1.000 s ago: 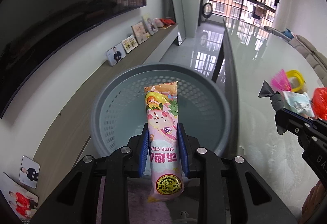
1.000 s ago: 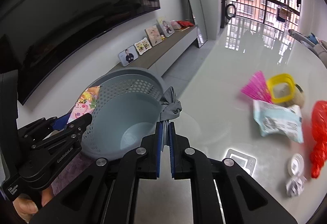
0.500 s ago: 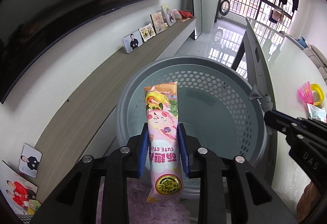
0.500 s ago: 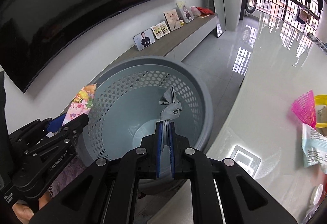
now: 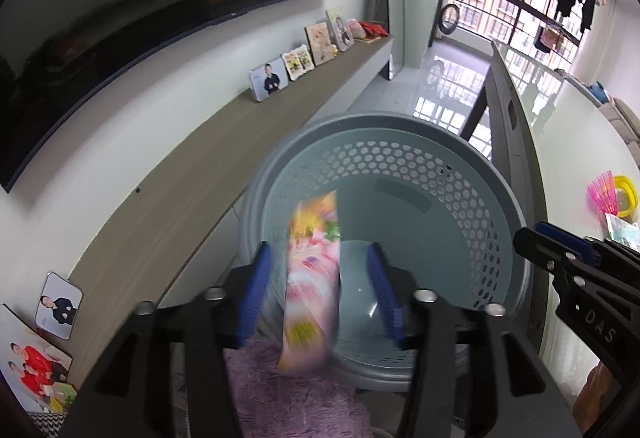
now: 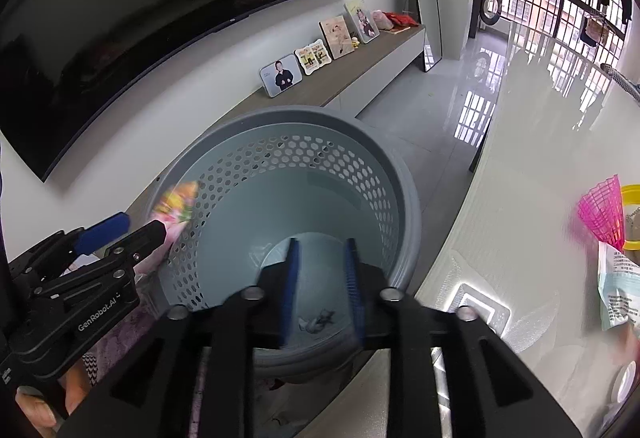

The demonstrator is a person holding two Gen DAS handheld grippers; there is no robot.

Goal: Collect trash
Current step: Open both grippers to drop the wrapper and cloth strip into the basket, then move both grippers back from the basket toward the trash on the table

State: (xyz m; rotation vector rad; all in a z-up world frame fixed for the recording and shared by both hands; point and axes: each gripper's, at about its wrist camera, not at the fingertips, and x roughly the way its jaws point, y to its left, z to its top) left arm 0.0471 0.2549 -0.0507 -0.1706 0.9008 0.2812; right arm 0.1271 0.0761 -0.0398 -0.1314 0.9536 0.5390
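Note:
A grey perforated basket (image 5: 400, 126) stands on the floor beside the table; it also shows in the right wrist view (image 6: 408, 198). My left gripper (image 5: 322, 292) is open over the basket's near rim. The pink snack wrapper (image 5: 312, 286) is blurred, loose between the jaws, tipping into the basket; its top shows in the right wrist view (image 6: 178, 202). My right gripper (image 6: 320, 286) is open above the basket. A crumpled grey scrap (image 6: 318, 320) lies on the basket floor below it.
A glossy white table (image 6: 532, 198) holds a pink shuttlecock (image 6: 602, 212), a yellow ring (image 6: 632, 216), and a pale blue packet (image 6: 618, 290). A wooden shelf (image 5: 200, 174) with photo frames runs along the wall. A purple fluffy rug (image 5: 288, 394) lies under my left gripper.
Both grippers opened. The grey scrap dropped from the right gripper to the basket floor. The pink wrapper came loose from the left gripper and is falling.

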